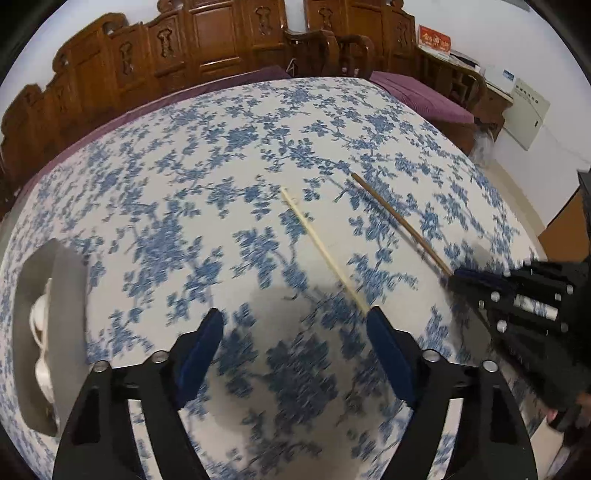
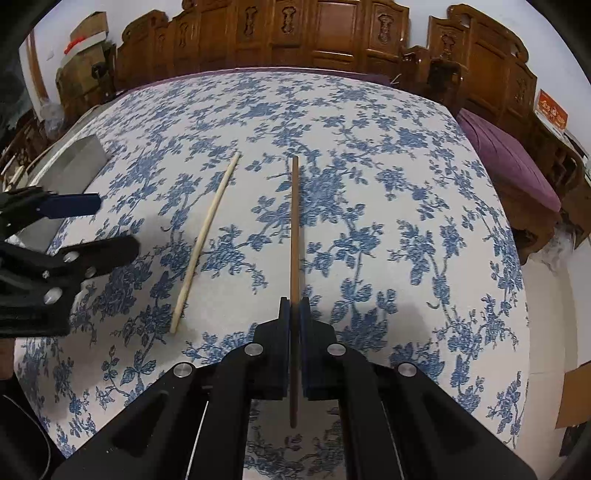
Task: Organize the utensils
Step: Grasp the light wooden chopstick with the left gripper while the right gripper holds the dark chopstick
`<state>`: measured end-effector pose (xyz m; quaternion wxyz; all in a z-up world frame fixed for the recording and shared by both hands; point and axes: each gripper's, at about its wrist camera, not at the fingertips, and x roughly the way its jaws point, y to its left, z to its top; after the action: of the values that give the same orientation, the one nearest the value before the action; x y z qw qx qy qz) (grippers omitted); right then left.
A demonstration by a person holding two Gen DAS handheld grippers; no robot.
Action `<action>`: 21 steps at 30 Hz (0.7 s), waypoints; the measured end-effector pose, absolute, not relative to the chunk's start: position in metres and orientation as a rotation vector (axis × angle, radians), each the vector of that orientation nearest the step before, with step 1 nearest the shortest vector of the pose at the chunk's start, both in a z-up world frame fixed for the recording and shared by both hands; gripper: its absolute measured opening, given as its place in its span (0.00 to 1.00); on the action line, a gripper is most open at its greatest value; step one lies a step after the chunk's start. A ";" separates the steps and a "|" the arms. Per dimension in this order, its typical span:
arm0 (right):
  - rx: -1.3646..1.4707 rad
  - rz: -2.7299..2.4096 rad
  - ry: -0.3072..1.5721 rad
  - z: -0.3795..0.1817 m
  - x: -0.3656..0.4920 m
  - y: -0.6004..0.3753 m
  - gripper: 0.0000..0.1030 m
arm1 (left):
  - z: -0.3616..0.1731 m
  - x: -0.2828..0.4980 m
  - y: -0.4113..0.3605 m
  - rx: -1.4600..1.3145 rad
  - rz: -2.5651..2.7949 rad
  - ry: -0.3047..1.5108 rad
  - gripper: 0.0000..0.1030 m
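A brown chopstick (image 2: pixel 294 229) lies along the blue-flowered tablecloth, and my right gripper (image 2: pixel 294 306) is shut on its near part. It also shows in the left wrist view (image 1: pixel 399 221), with the right gripper (image 1: pixel 458 278) at its end. A pale chopstick (image 2: pixel 207 240) lies to its left; in the left wrist view (image 1: pixel 321 247) its near end is just by my right fingertip. My left gripper (image 1: pixel 295 325) is open and empty just above the cloth; it also shows in the right wrist view (image 2: pixel 110 225).
A grey utensil box (image 1: pixel 66 317) holding white spoons sits at the table's left; it shows in the right wrist view (image 2: pixel 74 162) too. Carved wooden chairs (image 2: pixel 295 33) with purple cushions (image 2: pixel 509 158) ring the far side and right edge.
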<state>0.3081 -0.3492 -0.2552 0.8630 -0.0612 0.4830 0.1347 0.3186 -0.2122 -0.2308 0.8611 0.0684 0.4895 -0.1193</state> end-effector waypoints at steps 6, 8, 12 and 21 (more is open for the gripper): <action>-0.091 0.278 1.009 -0.256 0.310 -0.359 0.06 | -0.242 0.330 -0.237 0.150 -0.265 1.056 0.52; -0.082 0.276 1.007 -0.256 0.310 -0.361 0.06 | -0.247 0.333 -0.243 0.139 -0.273 1.073 0.44; -0.057 0.278 1.004 -0.255 0.311 -0.365 0.06 | -0.260 0.335 -0.253 0.125 -0.282 1.106 0.30; -0.059 0.270 1.004 -0.255 0.311 -0.365 0.06 | -0.267 0.335 -0.258 0.177 -0.249 1.109 0.23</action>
<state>0.3114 -0.3654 -0.2547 0.8674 -0.0280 0.4797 0.1291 0.3353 -0.2581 -0.2668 0.8392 0.0836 0.5243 -0.1176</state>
